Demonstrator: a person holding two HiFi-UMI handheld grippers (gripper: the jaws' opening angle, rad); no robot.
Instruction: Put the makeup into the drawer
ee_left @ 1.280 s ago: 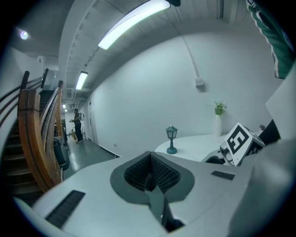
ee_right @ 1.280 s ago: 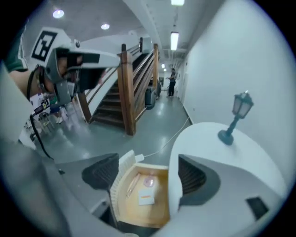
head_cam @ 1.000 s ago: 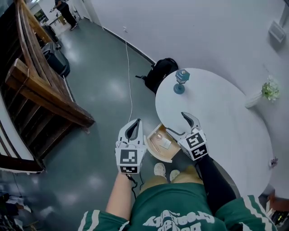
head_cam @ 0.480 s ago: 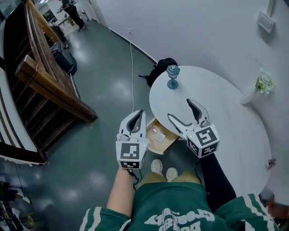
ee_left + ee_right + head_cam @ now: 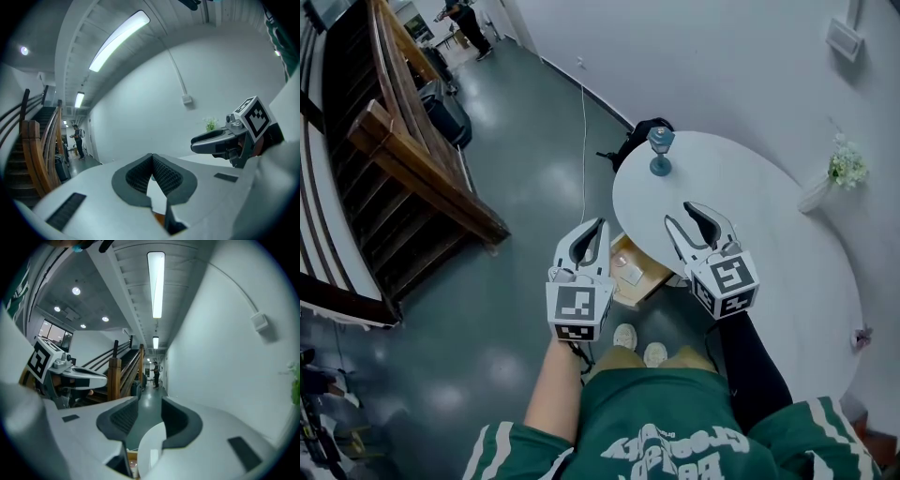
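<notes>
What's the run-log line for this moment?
left gripper: shut, empty | right gripper: open, jaws just closing, nothing between | drawer: open, small items inside

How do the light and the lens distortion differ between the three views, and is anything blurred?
Head view: soft, even light, with pale reflections on the glossy floor; no motion blur. Left gripper view: strong fisheye with black corners; the ceiling lamp bends and is overexposed. Right gripper view: the same fisheye; its ceiling lamp is overexposed too.
</notes>
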